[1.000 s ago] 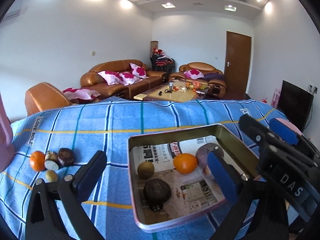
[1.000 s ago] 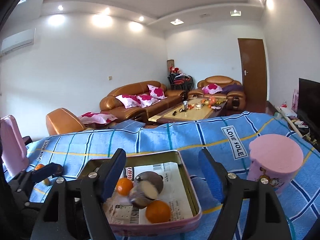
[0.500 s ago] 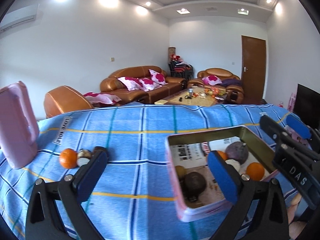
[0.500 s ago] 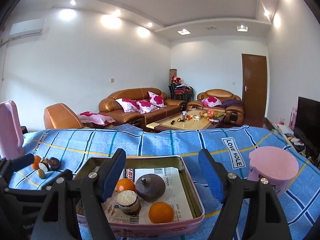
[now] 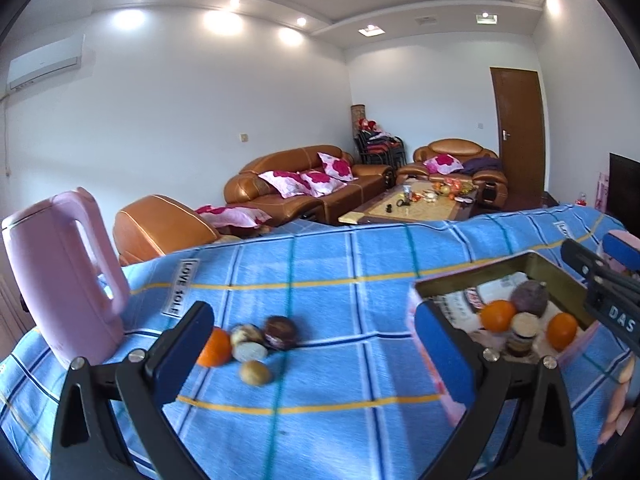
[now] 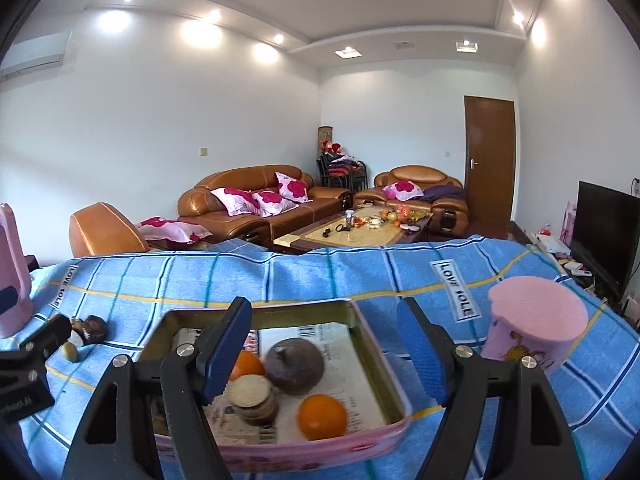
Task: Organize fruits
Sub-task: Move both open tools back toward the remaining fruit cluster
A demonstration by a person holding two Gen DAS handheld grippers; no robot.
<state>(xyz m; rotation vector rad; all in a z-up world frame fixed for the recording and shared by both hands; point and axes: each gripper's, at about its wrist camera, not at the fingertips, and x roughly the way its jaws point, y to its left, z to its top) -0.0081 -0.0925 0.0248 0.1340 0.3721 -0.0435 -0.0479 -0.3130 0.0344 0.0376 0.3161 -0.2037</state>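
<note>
- The left gripper point(image 5: 316, 354) has its blue-padded jaws spread wide with nothing between them; it hangs above the blue plaid cloth point(image 5: 360, 264), and the loose fruit on the cloth shows in the gap between its fingers.
- The right gripper point(image 6: 326, 352) also stands wide open and holds nothing; it is poised over the near edge of the tin tray point(image 6: 396, 364).
- Loose on the cloth in the left wrist view lie an orange point(image 5: 216, 348), a pale cut fruit half point(image 5: 250, 351), another cut fruit point(image 5: 245, 333) just behind it, a dark round fruit point(image 5: 280, 332) and a small brownish kiwi-like fruit point(image 5: 255, 372), all bunched close together.
- In the tray, on a sheet of printed paper point(image 6: 340, 340), sit a dark purple-brown round fruit point(image 6: 295, 366), an orange at the front point(image 6: 322, 418), a second orange point(image 6: 248, 364) partly hidden behind the right gripper's left finger, and a cut fruit half with its pale face up point(image 6: 252, 392).
- A pink kettle point(image 5: 60, 276) stands upright on the cloth just left of the loose fruit.
- A pink cylindrical container point(image 6: 536, 328) stands on the cloth to the right of the tray.
- Beyond the cloth are brown leather sofas point(image 6: 248, 200) with pink flowered cushions, a coffee table point(image 6: 360, 232), a brown door point(image 6: 490, 160) and a dark television point(image 6: 604, 232) at the right.
</note>
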